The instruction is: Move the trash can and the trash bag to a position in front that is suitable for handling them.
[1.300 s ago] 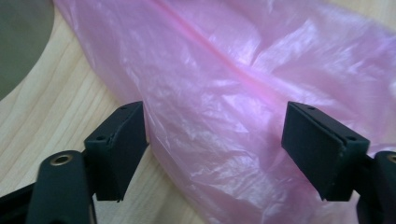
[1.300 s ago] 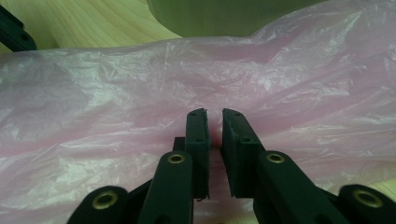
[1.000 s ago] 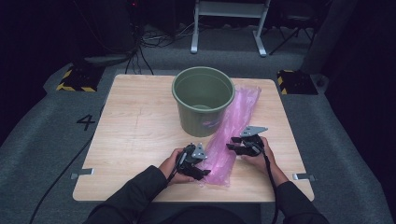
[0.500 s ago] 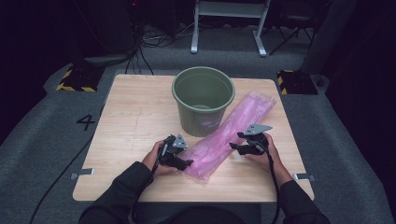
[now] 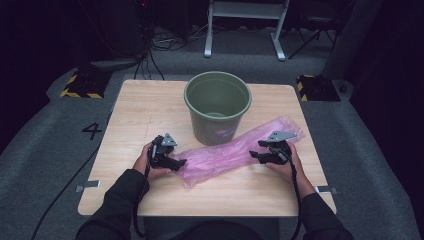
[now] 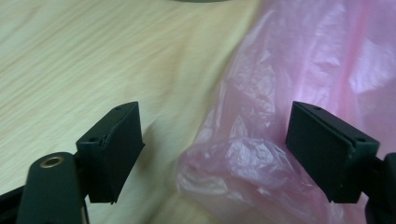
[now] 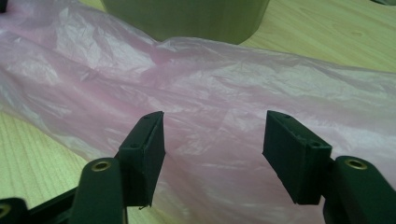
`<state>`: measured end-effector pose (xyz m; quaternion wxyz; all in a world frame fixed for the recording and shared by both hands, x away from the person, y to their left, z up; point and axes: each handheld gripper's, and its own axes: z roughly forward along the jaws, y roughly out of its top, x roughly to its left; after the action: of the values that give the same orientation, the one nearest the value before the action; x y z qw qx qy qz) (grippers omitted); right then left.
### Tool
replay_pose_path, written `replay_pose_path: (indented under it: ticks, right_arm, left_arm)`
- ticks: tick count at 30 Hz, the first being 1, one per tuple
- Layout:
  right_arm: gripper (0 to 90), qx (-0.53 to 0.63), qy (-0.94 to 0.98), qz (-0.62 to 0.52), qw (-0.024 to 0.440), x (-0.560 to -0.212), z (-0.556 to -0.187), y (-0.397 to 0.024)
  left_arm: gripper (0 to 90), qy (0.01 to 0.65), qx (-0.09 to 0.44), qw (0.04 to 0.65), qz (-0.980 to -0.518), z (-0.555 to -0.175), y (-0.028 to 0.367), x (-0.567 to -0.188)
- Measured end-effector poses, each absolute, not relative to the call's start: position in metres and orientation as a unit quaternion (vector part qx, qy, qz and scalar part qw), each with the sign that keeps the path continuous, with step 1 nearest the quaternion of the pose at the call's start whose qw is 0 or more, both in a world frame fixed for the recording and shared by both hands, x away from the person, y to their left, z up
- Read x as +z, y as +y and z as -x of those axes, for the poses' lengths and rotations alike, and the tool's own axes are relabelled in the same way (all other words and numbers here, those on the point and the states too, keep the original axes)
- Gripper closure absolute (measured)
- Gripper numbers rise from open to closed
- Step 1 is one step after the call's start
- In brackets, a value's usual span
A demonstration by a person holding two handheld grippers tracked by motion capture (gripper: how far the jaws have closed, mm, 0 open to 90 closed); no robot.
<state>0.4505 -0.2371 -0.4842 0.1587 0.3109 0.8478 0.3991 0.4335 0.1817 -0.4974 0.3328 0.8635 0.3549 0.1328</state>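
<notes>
A long pink plastic bag (image 5: 235,152) lies slantwise on the wooden table (image 5: 135,115), in front of a green bucket (image 5: 217,107). My left gripper (image 5: 180,162) is at the bag's near left end. Its jaws have just been opening and stand open, with the crumpled end of the bag (image 6: 243,163) loose between them. My right gripper (image 5: 256,155) is at the bag's right part, beside its near edge. Its jaws have opened within the last second too, and they stand apart over the flat film of the bag (image 7: 210,93) without pressing it.
The bucket (image 7: 187,18) stands upright just beyond the bag, close to both grippers. Bare wood (image 6: 70,60) lies left of the left gripper. Around the table are grey floor, cables and a metal stand (image 5: 245,25) at the back.
The left hand has moved left and swung the bag's near end with it, so the bag now lies more across the table. Both grippers' jaws have opened. The right hand has stayed put.
</notes>
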Motion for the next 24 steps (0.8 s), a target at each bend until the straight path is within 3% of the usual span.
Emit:
replay_pose_path:
  ticks: [12, 19, 24]
  right_arm:
    - [33.5, 0.410, 0.842, -0.312, 0.157, -0.481, -0.446, -0.236]
    - [26.4, 0.428, 0.844, -0.276, 0.166, -0.469, -0.434, -0.219]
    - [23.4, 0.440, 0.845, -0.262, 0.157, -0.466, -0.432, -0.207]
  left_arm:
    - [17.8, 0.370, 0.191, 0.309, -0.855, -0.432, 0.190, -0.491]
    - [17.7, 0.380, 0.188, 0.360, -0.831, -0.418, 0.211, -0.472]
    - [17.7, 0.372, 0.200, 0.362, -0.831, -0.404, 0.225, -0.469]
